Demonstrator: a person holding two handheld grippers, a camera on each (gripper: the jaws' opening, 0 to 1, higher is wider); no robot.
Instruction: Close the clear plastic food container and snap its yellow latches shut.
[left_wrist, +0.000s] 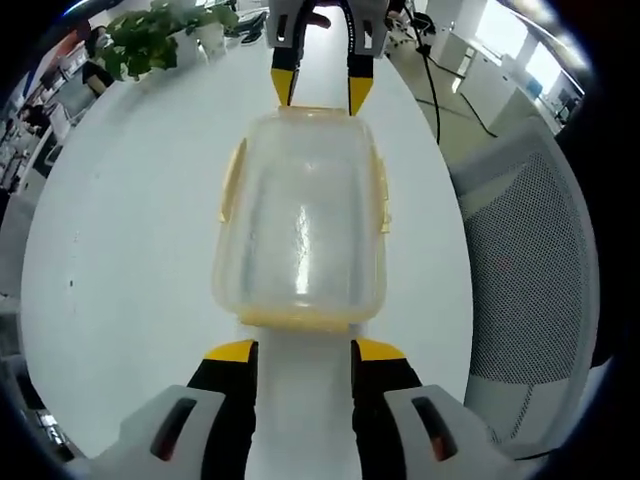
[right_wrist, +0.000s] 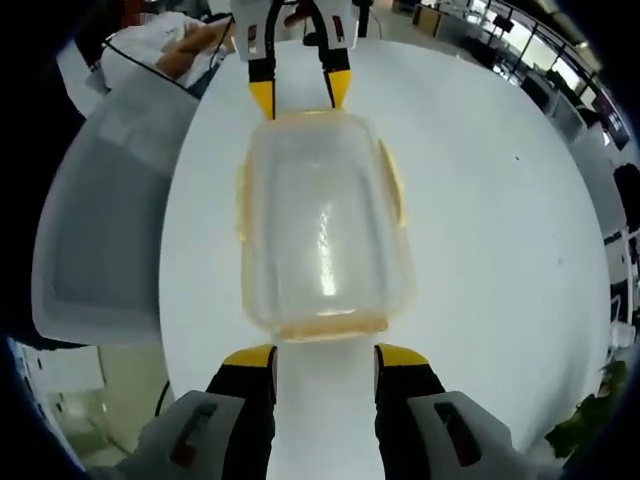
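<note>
Left gripper view
- Container: the clear plastic food container (left_wrist: 300, 220) lies on the white bench (left_wrist: 130, 250), its lid on, seen from above.
- Latches: a yellow latch (left_wrist: 232, 180) runs along its left long side and another (left_wrist: 382, 190) along its right long side; the near short end shows a yellow edge (left_wrist: 295, 318). Whether they are snapped down cannot be told.
- Left gripper (left_wrist: 300, 350): its yellow-tipped fingers (left_wrist: 232, 352) are spread apart, empty, just short of the container's near end.
- Right gripper (left_wrist: 318, 95): it comes in from the far side, its fingers spread, the tips at the container's far short end.
- Surroundings: a potted plant (left_wrist: 150, 35) stands on the far part of the bench, a mesh office chair (left_wrist: 530, 270) stands beside the bench on the right.

Right gripper view
- Container: the same container (right_wrist: 320, 220) sits lengthwise on the bench (right_wrist: 500, 250), yellow latches along both long sides (right_wrist: 242, 200) (right_wrist: 392, 180).
- Right gripper (right_wrist: 325, 355): fingers (right_wrist: 250, 358) spread wide, holding nothing, just before the near short end.
- Left gripper (right_wrist: 298, 95): opposite, fingers apart, tips at the far short end.
- Surroundings: the chair (right_wrist: 100, 230) is on the left, and green leaves (right_wrist: 585, 415) show at the lower right.
</note>
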